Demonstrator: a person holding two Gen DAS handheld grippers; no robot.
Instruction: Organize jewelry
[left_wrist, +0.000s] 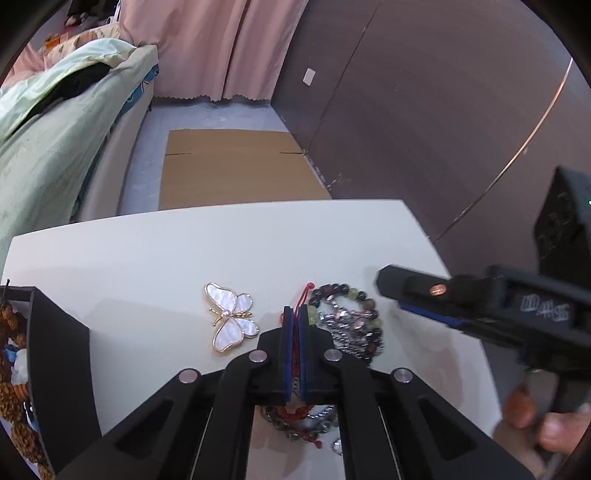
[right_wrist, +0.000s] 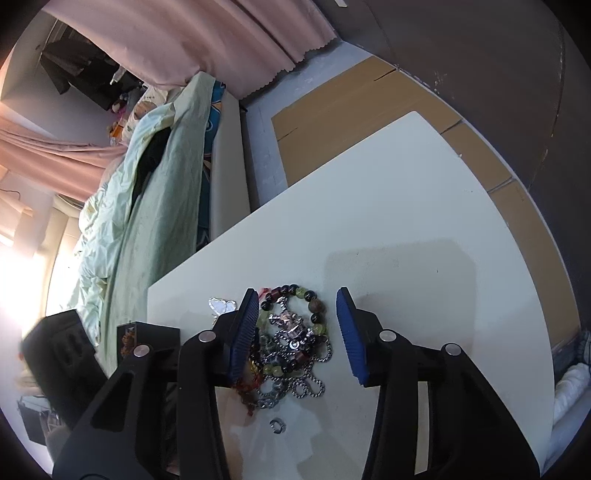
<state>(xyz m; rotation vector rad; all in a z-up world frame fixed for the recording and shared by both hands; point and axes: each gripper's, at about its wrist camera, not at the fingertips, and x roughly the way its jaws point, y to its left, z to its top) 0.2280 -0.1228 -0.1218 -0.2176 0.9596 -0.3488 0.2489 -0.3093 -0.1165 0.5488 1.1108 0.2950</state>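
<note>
The left gripper (left_wrist: 294, 314) has its blue-padded jaws pressed together on a thin red cord (left_wrist: 305, 291) at the near left edge of the tangled pile of jewelry (right_wrist: 291, 339); how much cord lies between the pads is hidden. The right gripper (right_wrist: 298, 332) stands with jaws partly apart, straddling the pile of dark and green beaded bracelets and silver chains without pressing on it. The pile's lower part is covered by the left gripper's linkage in the left wrist view. A small silver ring (right_wrist: 276, 425) lies apart on the near side. Just left of the pile rests a white mother-of-pearl butterfly brooch with gold rim (left_wrist: 232, 317). Farther left, a black open box (left_wrist: 59, 354) holds brown beads, cut off by the frame. The white tabletop (right_wrist: 424, 206) is bare beyond the pile up to its far edge, where flattened brown cardboard (left_wrist: 236, 170) lies on the floor.
</note>
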